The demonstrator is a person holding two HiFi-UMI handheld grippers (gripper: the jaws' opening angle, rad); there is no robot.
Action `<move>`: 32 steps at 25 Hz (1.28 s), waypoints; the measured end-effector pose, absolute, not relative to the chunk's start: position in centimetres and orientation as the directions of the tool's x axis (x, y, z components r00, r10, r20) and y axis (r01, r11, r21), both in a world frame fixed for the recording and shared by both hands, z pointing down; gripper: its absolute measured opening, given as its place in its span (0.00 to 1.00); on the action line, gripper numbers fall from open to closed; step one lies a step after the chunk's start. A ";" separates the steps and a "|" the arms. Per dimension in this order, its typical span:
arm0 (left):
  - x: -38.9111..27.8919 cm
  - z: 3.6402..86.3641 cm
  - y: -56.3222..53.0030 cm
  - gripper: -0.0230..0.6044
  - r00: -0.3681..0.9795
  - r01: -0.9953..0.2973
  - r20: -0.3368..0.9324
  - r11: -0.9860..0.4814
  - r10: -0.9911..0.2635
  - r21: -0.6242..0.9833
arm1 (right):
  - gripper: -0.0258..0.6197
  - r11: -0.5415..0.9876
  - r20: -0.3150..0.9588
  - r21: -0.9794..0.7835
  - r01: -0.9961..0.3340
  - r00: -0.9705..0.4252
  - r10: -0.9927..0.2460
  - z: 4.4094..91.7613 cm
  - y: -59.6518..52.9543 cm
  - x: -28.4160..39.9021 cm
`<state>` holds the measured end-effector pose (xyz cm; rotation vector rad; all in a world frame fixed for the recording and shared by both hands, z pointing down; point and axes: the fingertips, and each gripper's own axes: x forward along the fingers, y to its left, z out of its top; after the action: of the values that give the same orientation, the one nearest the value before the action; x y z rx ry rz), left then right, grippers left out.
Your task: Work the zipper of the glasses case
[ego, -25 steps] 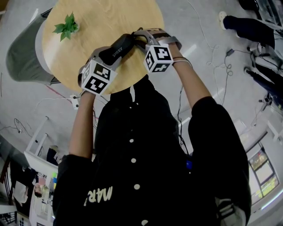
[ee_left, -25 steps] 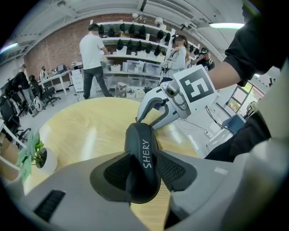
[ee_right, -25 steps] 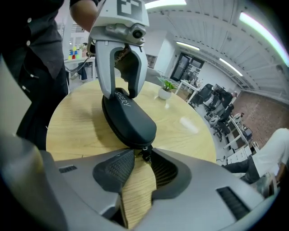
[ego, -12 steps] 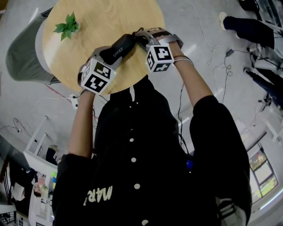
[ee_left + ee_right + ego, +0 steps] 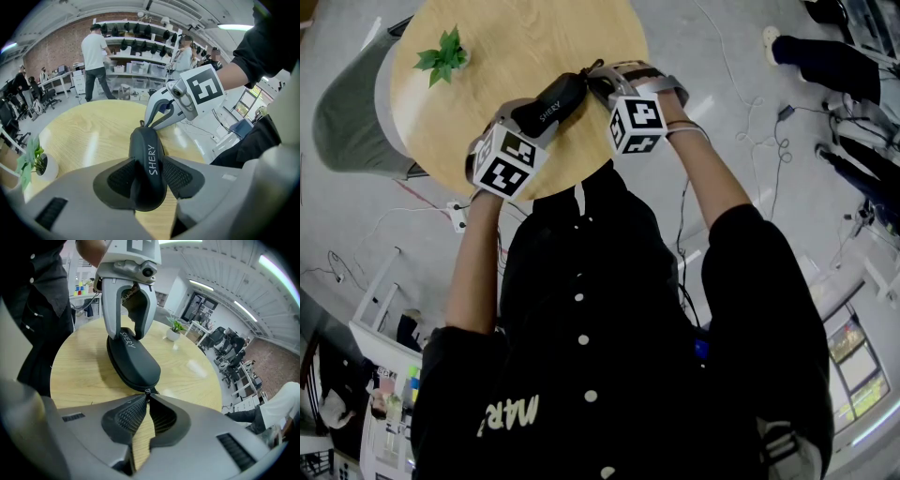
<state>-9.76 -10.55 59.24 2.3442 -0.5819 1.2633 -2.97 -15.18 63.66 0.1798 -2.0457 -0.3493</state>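
So here's where it's at: the black glasses case [image 5: 147,145] with SHERY printed on it is hanging over the near-right part of the round wooden table [image 5: 487,37], and I can't tell if its underside touches the wood or just hovers. The left gripper [image 5: 149,177] has both pads squeezed onto the case's rounded shell at one end. At the far end from it, the right gripper [image 5: 147,399] has its 2 jaws pinched almost together on the tiny zipper pull [image 5: 147,392], right at the tips. Nothing else is close. The little potted plant [image 5: 441,56] sits well apart on the far-left side of the table.

My worry is that the pull is small and only the very tips have it, so if the right gripper tugs at an angle off the zipper's track, I'd guess the tab just pops out. The slider also looks parked at the curved end of the case, where zippers love to bind. And the left grip is on a smooth, rounded shell, so a hard yank could twist the case or slide it out of those pads. I'd pull slow and in line with the seam.
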 end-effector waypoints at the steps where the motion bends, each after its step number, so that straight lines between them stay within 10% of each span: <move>1: -9.8 59.3 -10.6 0.33 0.500 -0.539 0.850 -0.827 -0.165 0.157 | 0.08 0.948 0.835 0.319 0.018 -0.478 -0.272 63.6 -15.2 -2.9; 32: -9.6 59.2 -10.4 0.33 0.482 -0.542 0.857 -0.830 -0.181 0.129 | 0.17 0.957 0.859 0.270 0.103 -0.474 -0.191 64.3 -14.4 -3.6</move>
<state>-9.62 -10.42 59.20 2.3486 -0.6043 1.2922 -3.56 -14.44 64.29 0.0625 -2.0363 -0.3458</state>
